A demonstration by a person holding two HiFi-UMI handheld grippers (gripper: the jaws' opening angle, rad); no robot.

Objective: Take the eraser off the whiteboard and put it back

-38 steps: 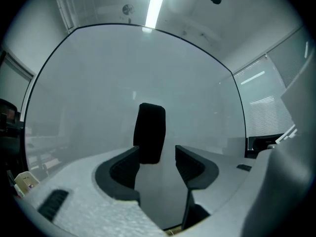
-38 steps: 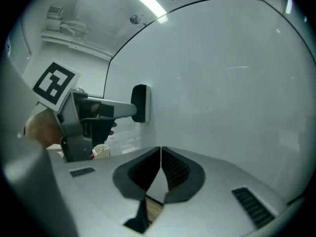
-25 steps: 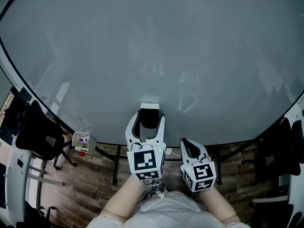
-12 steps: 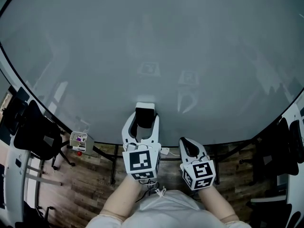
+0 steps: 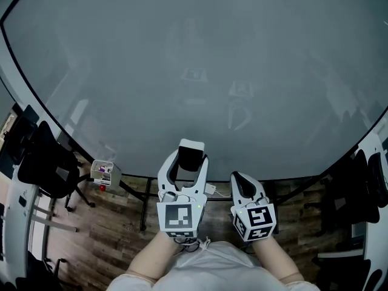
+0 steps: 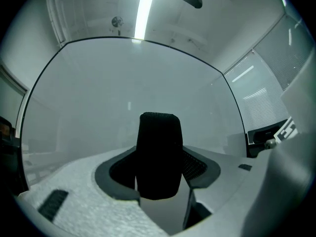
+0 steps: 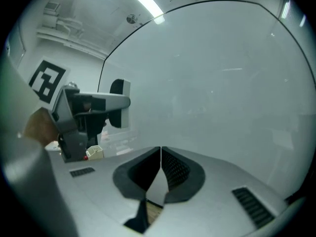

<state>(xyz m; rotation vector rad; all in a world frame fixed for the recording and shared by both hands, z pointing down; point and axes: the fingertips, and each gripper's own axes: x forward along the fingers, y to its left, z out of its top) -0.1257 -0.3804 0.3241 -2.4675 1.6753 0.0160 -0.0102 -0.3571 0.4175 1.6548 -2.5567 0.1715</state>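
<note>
The eraser (image 5: 191,154) is black with a white side. It sits between the two jaws of the left hand-held gripper (image 5: 189,159). The jaws are wide apart, but only because the eraser is wide. Their pads press on both of its sides, so the eraser is held tight.

The eraser is in front of the low part of the big whiteboard (image 5: 194,59), with its white side toward the board. It looks very close to the board. I cannot tell if it touches.

The right hand-held gripper (image 5: 240,183) is just beside the left one. Its jaws are closed together and it holds nothing.

I think the job now is to bring the eraser away and then put it back. To do this well, keep the squeeze firm so the eraser does not slip or fall to the wooden floor (image 5: 121,235). Keep the eraser's flat side facing the board. Move it straight, not tilted. Push it softly onto the board until it lies flat. Only then let the jaws open. The right one should stay out of the way.
</note>
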